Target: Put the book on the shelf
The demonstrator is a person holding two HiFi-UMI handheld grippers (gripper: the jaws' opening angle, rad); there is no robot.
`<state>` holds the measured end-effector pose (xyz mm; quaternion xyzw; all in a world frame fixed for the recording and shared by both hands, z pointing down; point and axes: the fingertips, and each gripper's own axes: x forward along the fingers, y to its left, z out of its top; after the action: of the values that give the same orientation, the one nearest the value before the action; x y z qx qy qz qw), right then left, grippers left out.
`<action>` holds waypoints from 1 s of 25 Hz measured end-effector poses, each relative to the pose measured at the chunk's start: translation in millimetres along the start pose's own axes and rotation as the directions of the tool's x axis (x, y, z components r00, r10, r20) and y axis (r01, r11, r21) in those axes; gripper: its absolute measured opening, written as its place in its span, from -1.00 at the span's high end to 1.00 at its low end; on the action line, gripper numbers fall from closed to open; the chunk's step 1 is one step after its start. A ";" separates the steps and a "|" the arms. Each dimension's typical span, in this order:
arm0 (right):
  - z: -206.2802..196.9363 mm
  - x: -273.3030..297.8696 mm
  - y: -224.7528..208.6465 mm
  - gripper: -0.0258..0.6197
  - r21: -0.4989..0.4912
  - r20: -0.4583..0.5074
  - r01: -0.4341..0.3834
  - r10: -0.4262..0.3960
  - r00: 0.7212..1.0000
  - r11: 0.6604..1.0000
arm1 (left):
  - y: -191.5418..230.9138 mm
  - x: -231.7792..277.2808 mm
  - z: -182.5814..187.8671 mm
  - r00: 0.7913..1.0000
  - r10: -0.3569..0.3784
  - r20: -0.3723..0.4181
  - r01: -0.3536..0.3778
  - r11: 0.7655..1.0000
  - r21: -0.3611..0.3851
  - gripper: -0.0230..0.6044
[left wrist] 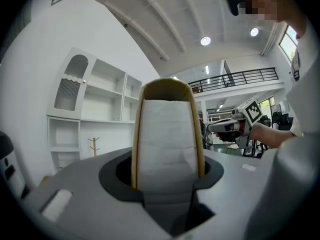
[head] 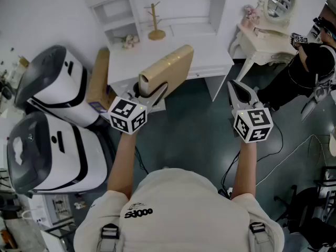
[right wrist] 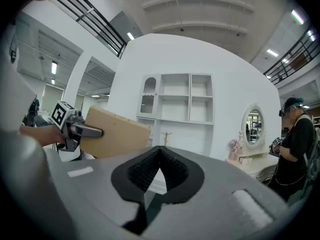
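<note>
Jaws: left gripper (head: 153, 95) clamps book (head: 169, 69) across its covers at one edge; right gripper (head: 239, 91) closed, empty | Book: in the air before shelf (head: 181, 7), apart from it | Handling: likely stiff, fairly heavy, smooth-covered; deep grip across covers resists sag.

The near end of the book (head: 167, 67) vanishes between the jaws of the left gripper (head: 151, 92), which cover it from sight. In the head view the top edge crops the white shelf (head: 173, 4), and the right edge slices through a bystander (head: 311, 70) in black. Trinkets (head: 251, 13) on the vanity table (head: 262, 42) are too small to identify.
</note>
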<state>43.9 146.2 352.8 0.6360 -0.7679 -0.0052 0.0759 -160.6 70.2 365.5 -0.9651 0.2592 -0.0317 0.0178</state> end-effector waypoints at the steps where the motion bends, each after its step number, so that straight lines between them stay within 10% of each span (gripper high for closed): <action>1: -0.1 -0.5 -0.8 0.91 -0.002 0.000 -0.001 0.001 1.000 1.000 | -1.0 0.9 0.3 1.000 0.001 0.002 -0.001 1.000 0.000 0.14; 25: -46.0 -22.0 -71.6 0.91 0.099 -0.062 -0.074 0.080 0.995 0.992 | -51.4 54.5 -18.1 0.998 0.046 -0.036 -0.047 0.998 -0.033 0.14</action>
<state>123.4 158.1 388.4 0.6087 -0.7882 0.0560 0.0706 -89.1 87.1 388.9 -0.9583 0.2823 -0.0436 -0.0024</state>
